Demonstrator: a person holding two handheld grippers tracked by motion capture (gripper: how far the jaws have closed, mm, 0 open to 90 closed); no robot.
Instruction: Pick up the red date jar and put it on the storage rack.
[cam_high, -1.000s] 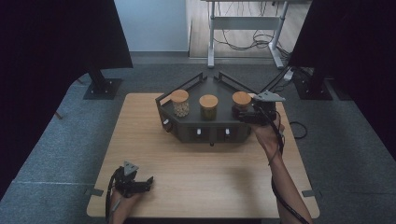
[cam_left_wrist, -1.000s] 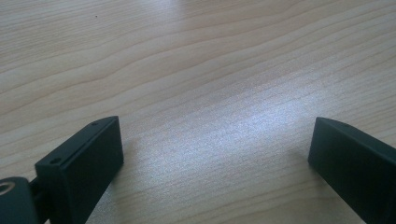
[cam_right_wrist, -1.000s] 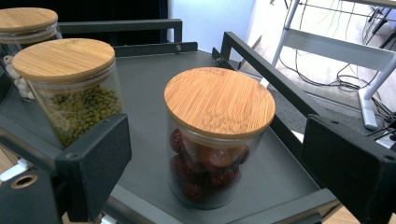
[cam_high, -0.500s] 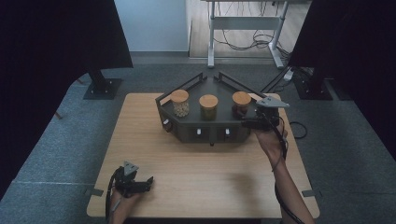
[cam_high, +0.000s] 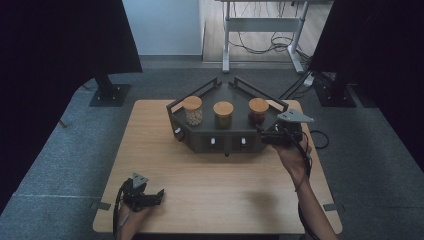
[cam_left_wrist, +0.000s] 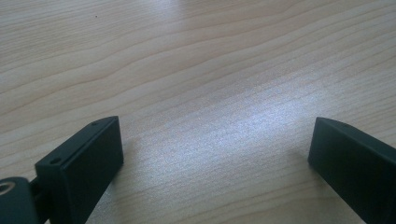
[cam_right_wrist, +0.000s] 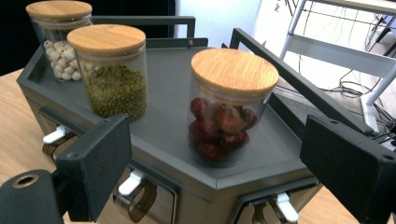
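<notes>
Facing red-fruit jar (cam_right_wrist: 227, 109) | right gripper (cam_right_wrist: 219, 172) open | bean jar (cam_right_wrist: 112, 74) beside

The right gripper (cam_right_wrist: 217, 172) has its jaws spread wide, empty, framing a glass jar of red fruit (cam_right_wrist: 224, 126) with a wooden lid. The jar stands upright on a dark grey rack (cam_right_wrist: 168, 98) — beside it a jar of green beans (cam_right_wrist: 114, 74), farther back a jar of pale seeds (cam_right_wrist: 58, 39). White-handled levers (cam_right_wrist: 130, 182) line the rack's front.

Glass jar (cam_right_wrist: 224, 122) of red fruit — bamboo lid on, upright — rack's (cam_right_wrist: 187, 126) right end
</notes>
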